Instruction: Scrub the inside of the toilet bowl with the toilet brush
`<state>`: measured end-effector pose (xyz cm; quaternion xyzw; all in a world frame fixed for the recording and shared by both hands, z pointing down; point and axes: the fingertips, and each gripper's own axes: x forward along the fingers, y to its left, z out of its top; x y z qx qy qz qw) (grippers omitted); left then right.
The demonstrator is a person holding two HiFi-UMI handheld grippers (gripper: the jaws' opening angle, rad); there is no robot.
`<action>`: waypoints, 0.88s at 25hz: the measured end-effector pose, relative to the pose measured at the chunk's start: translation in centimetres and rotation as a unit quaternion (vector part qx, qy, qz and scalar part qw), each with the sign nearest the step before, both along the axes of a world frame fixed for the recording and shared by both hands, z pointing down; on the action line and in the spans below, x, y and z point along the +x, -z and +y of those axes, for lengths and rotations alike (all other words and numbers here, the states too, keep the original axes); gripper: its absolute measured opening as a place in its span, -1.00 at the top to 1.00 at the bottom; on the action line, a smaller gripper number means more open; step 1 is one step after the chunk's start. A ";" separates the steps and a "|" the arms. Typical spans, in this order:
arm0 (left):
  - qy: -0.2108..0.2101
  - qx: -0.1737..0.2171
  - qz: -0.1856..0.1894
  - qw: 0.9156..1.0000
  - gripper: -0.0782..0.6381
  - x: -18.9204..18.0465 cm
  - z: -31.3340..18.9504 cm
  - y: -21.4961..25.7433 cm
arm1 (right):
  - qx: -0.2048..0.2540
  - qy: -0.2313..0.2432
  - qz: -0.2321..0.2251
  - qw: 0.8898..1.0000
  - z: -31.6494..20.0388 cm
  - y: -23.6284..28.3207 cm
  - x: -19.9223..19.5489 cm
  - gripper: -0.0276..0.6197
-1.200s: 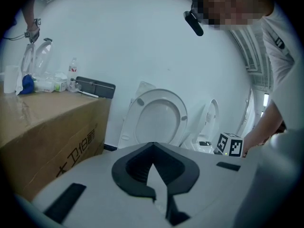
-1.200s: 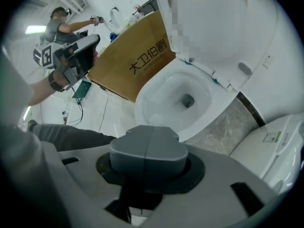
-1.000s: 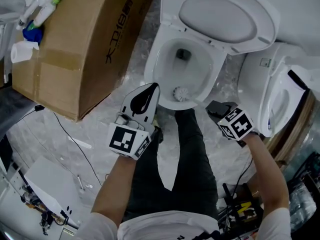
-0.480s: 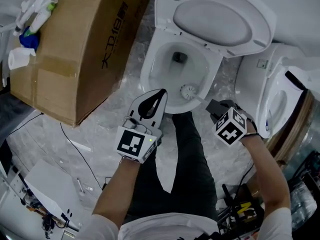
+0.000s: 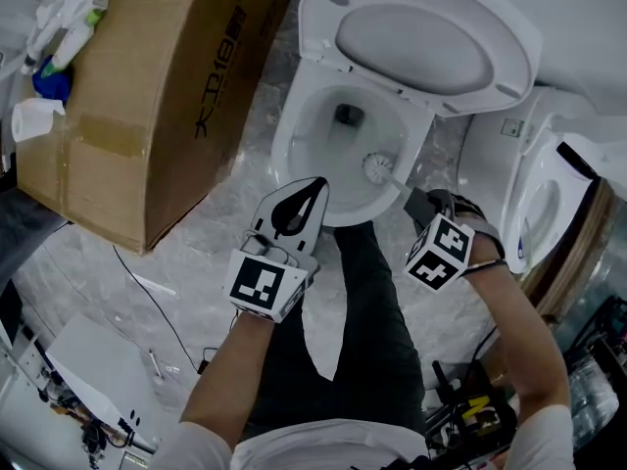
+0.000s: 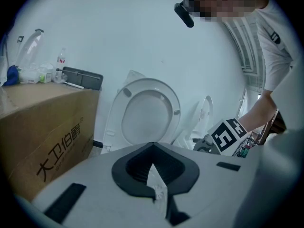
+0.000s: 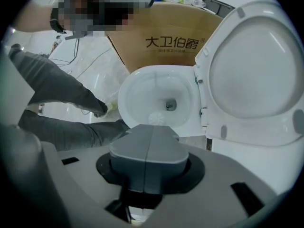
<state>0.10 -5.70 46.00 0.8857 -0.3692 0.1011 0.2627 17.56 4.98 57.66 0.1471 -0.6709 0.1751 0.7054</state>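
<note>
The white toilet bowl [image 5: 294, 155] stands open in the head view, its lid [image 5: 416, 37] raised behind it. A white toilet brush head [image 5: 377, 167] rests against the bowl's inner right wall, near the front rim. My right gripper [image 5: 416, 202] is shut on the brush handle just outside that rim. In the right gripper view the brush head [image 7: 156, 119] shows just past the shut right gripper [image 7: 148, 129], inside the toilet bowl [image 7: 126, 87]. My left gripper [image 5: 312, 186] hovers at the bowl's front left edge, shut, touching nothing. The left gripper [image 6: 153, 148] faces the lid [image 6: 147, 113].
A large cardboard box [image 5: 157, 96] stands left of the toilet, with bottles and rags [image 5: 59, 27] on top. A second white toilet [image 5: 549, 194] is close on the right. The person's legs [image 5: 362, 311] stand before the bowl. Cables [image 5: 147, 292] lie on the floor.
The brush head has moved from the bowl's front rim up along its right inner wall. My right gripper followed it towards the bowl. The left gripper rose slightly.
</note>
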 end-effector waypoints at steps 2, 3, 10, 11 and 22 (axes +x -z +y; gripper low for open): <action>0.001 0.001 0.001 1.000 0.76 -0.1 -0.1 0.0 | 0.018 0.015 0.017 1.000 -0.8 0.0 0.3 0.43; 0.003 0.001 0.001 1.000 0.76 -0.2 -0.2 -0.1 | 0.028 0.023 0.027 0.999 -1.3 0.1 0.5 0.43; 0.010 -0.003 0.001 1.000 0.76 -0.6 -0.5 -0.5 | 0.078 0.066 0.072 0.992 -3.6 0.0 1.5 0.43; 0.010 -0.003 0.001 1.000 0.76 -0.6 -0.6 -0.5 | 0.082 0.072 0.074 0.991 -3.8 -0.1 1.5 0.43; 0.010 -0.005 -0.001 1.000 0.76 -0.2 -0.9 -1.1 | 0.144 0.075 0.065 0.985 -5.6 -0.5 2.1 0.44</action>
